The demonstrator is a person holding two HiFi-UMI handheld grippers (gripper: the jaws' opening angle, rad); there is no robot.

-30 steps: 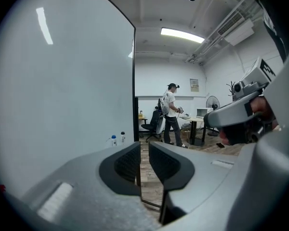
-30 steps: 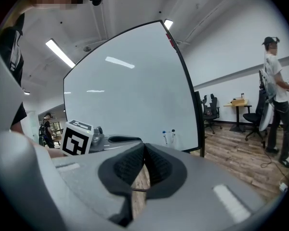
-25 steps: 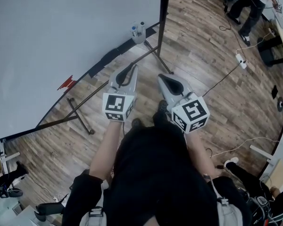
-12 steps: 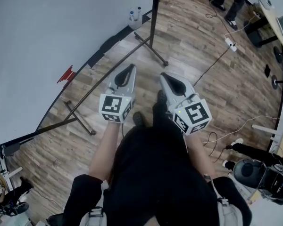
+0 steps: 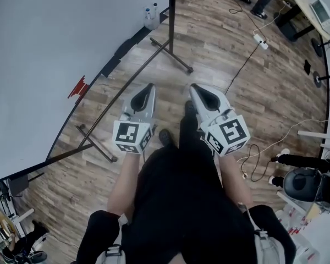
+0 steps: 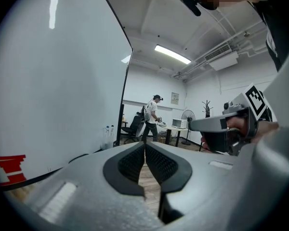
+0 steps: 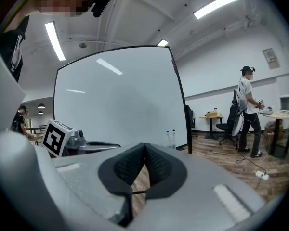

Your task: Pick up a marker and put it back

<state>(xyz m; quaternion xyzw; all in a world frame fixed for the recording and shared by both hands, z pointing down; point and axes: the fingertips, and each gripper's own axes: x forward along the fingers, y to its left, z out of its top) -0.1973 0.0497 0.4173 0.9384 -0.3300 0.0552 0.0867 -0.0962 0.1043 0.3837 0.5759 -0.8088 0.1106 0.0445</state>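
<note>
"Two small capped things [image 5: 150,15], perhaps markers, stood untouched at the far lower corner of the whiteboard [image 5: 55,37]."

"And the grippers?"

"Well short of that corner. The left gripper [image 5: 149,86] had just closed its jaws on nothing. The right gripper [image 5: 194,87] was pressed together, also empty."

"So no pick-up yet?"

"I'd judge not."

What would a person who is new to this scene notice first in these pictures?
The big whiteboard fills the left of the head view, with a red patch at its lower edge. In front of the person, the left gripper and the right gripper point forward side by side over the wooden floor, both shut and empty; the left jaws have just been closing.
</note>
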